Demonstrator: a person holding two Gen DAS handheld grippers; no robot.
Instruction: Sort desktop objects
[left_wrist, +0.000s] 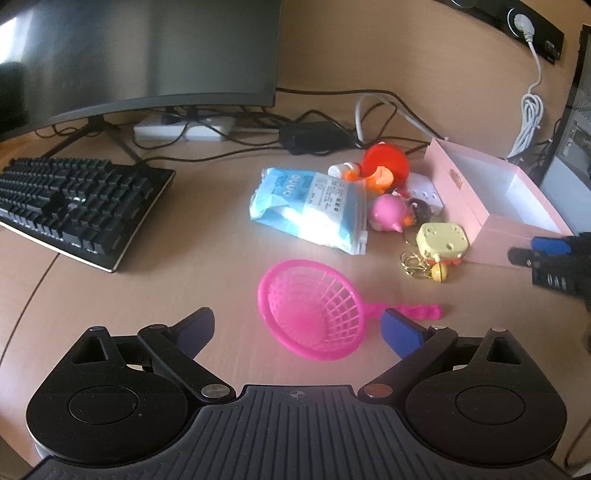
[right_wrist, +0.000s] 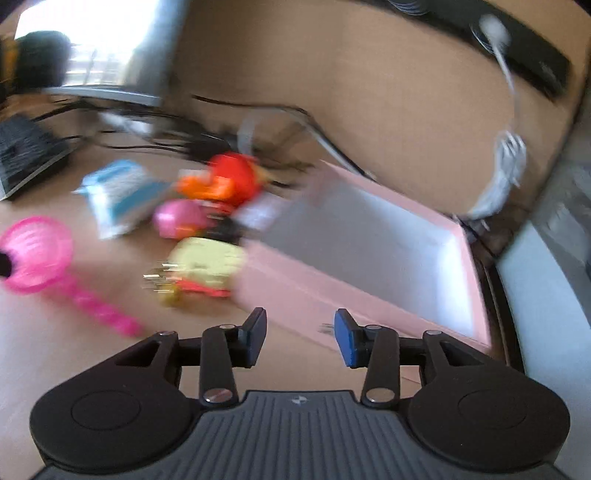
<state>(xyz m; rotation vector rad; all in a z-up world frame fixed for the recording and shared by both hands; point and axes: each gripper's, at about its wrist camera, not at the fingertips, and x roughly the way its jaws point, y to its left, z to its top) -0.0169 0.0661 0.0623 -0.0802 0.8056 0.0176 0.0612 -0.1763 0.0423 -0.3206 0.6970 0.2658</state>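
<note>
Left gripper (left_wrist: 299, 326): jaws spread wide, nothing clamped. The pink toy net scoop (left_wrist: 312, 308) lies on the desk (left_wrist: 166, 295) between the open pads; its handle points toward the right-hand pad (left_wrist: 400, 332), which looks just beside it, contact uncertain.

Right gripper (right_wrist: 300, 338): jaws partly apart, nothing between them, held over the near wall of the pink open box (right_wrist: 314, 291). This view is heavily motion-blurred. The box interior looks empty.

Risks, as judgement:
- Closing on the scoop's mesh rim could flex it or flick it away; the handle is thin and may slip out of the pads.
- The right gripper sits close to the box wall and could nudge the light box.

Surroundings: remaining items are bunched left of the box: blue-white plastic pouch (left_wrist: 314, 210), pink round toy (left_wrist: 388, 214), red-orange toy (left_wrist: 384, 170), yellow keychain charm (left_wrist: 441, 240) with gold rings (left_wrist: 413, 262). They touch or overlap, so picking one may drag its neighbours; the rings could snag. Keyboard (left_wrist: 74, 203), monitor (left_wrist: 147, 55) and cables (left_wrist: 314, 129) stand well apart behind.
</note>
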